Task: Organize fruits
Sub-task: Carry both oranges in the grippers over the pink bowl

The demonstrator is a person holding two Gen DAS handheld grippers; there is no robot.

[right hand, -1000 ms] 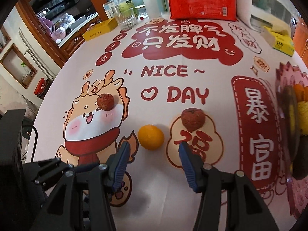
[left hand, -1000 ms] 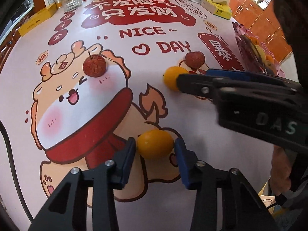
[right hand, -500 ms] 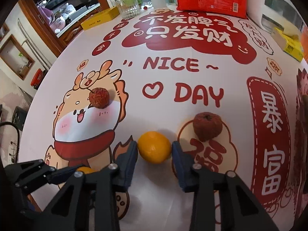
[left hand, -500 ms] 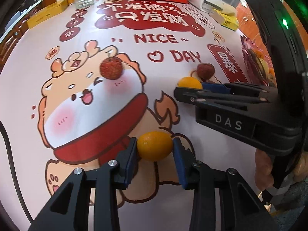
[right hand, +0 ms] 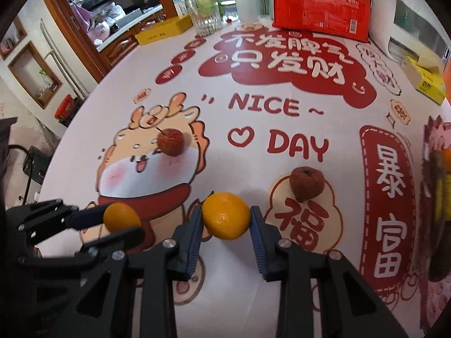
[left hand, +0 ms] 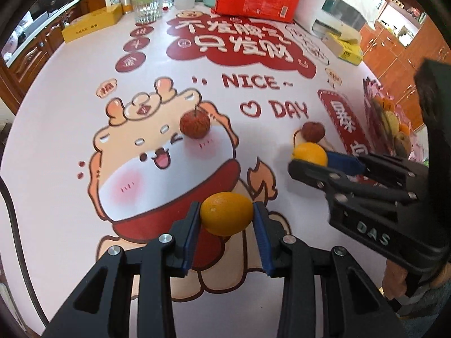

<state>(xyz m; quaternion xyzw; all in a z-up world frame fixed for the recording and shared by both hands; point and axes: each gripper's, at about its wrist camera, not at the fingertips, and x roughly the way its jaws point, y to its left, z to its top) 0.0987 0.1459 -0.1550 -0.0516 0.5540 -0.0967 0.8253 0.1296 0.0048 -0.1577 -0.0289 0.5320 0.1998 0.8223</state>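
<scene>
Round table (right hand: 352,295) under a white cloth printed with a cartoon dragon and red lettering. Beyond the tongs, at the far edge: red packet (right hand: 320,5), clear bottle (right hand: 207,2), yellow box (right hand: 163,31). Far left, wooden cabinets (right hand: 118,48); far right, wooden cupboards (left hand: 394,53). Daylight.

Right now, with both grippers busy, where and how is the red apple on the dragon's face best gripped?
Grip the red apple across its widest middle, coming from above, pads on two opposite sides. It stands upright on the tablecloth with its stem pointing up, so the jaws should straddle the stem. It stands alone, so probably any side is free.
</scene>
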